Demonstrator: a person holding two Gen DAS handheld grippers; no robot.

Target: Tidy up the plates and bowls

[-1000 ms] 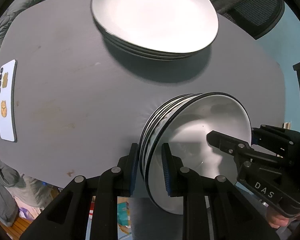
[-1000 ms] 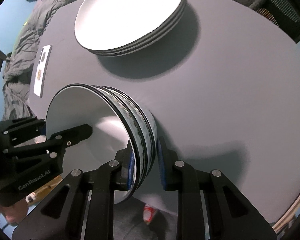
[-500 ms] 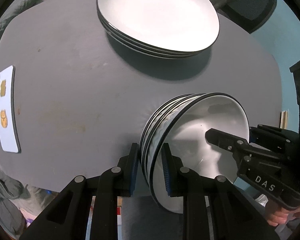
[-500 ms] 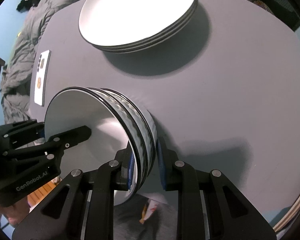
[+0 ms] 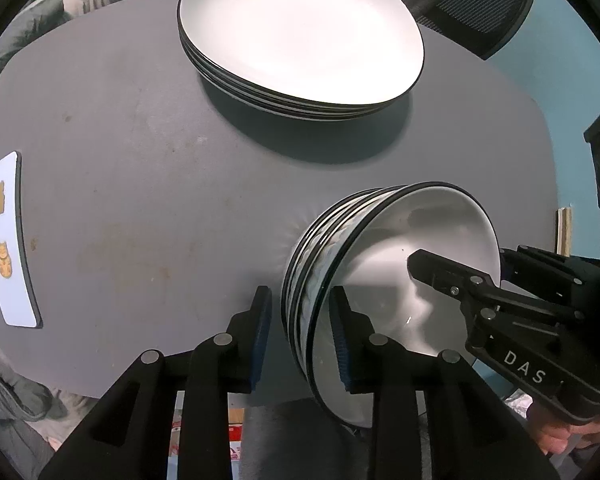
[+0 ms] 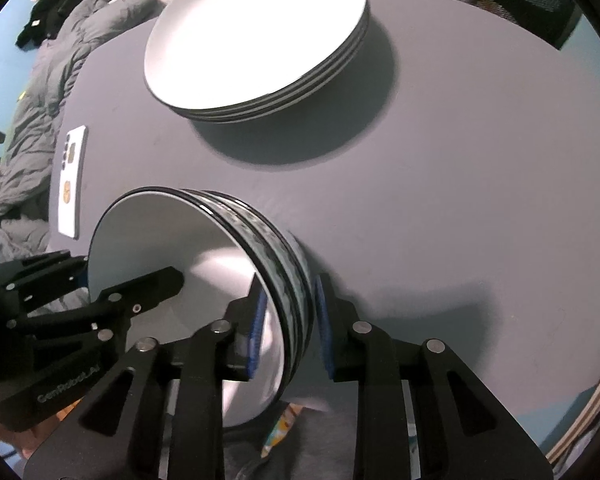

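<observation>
The bowls [image 5: 384, 280] – nested, tipped on edge – sit at the table's [image 5: 140, 160] near edge, below the plates [image 5: 300, 36]. Left gripper [image 5: 300, 332] and right gripper [image 6: 288, 320] each straddle the rim, spread slightly, pads [image 5: 260, 332] not pressing.

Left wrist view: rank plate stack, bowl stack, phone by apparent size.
1. Plate stack, widest.
2. Bowl stack, though it sits much nearer the camera, between the left gripper fingers, so its true size is unsure.
3. Phone, smallest, at the distorted edge.
</observation>
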